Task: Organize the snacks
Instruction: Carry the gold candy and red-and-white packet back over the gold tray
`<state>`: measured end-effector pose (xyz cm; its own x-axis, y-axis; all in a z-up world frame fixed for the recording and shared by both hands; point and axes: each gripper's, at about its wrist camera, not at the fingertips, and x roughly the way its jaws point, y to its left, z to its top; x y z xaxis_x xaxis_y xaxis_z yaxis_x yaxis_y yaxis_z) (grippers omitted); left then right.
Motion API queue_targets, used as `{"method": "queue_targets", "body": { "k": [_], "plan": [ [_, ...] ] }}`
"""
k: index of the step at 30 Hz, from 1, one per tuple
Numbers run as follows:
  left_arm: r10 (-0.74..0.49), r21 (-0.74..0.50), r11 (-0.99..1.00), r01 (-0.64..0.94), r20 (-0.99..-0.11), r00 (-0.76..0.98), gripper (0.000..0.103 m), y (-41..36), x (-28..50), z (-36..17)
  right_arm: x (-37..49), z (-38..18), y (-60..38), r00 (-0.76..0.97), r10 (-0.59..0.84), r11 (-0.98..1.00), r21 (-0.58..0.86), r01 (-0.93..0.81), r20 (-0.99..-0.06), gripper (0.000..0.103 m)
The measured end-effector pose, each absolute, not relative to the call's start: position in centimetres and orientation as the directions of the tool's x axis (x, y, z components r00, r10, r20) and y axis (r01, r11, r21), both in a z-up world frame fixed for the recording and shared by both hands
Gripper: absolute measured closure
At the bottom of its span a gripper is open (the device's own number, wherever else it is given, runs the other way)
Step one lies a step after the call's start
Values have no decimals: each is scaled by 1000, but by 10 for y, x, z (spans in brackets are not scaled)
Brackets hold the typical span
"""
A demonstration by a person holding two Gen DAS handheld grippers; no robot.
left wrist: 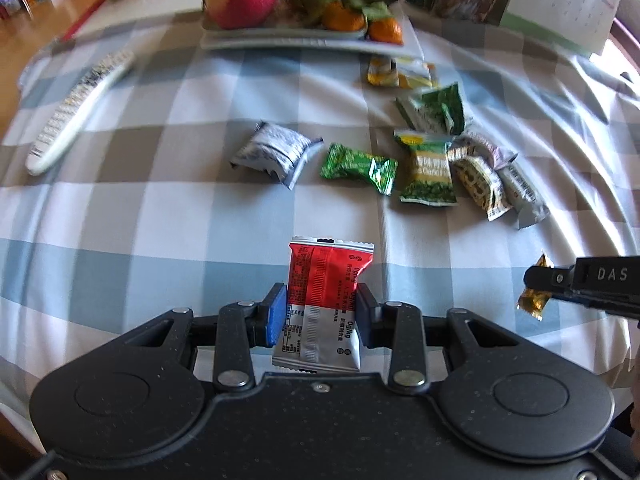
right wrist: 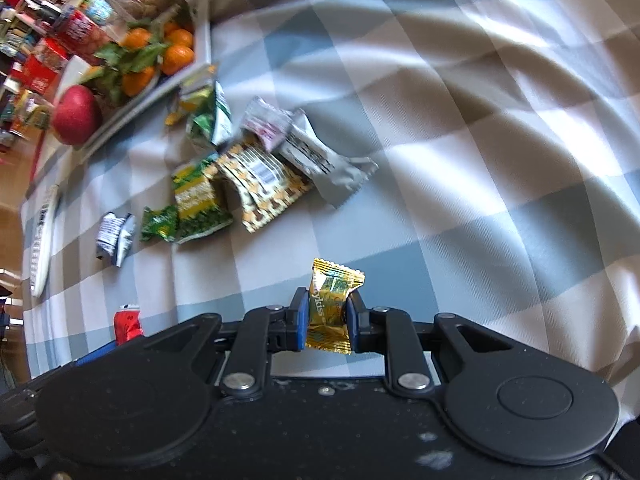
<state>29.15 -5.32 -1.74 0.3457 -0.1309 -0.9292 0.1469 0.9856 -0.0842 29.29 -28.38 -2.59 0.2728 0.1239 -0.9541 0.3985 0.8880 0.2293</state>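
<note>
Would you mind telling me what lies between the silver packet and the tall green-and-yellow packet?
One small green foil packet lies between the silver packet and the green-and-yellow packet; both views show it.

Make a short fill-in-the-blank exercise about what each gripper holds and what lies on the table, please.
1. The left gripper is shut on a red and ____ snack packet.
2. The right gripper holds a ____ candy.
3. On the tray, beside the oranges, sits a red ____.
4. The long white object on the checked tablecloth is a remote ____.

Missing words: silver; yellow; apple; control
</note>
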Motion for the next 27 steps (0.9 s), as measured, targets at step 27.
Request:
{"method": "queue_targets", "body": {
  "k": [27],
  "plan": [
    [-195,-106,976,190,-811,551,59,-4,80,15,97,37,-268,692,-1,875,335,350,-722,82]
  ]
}}
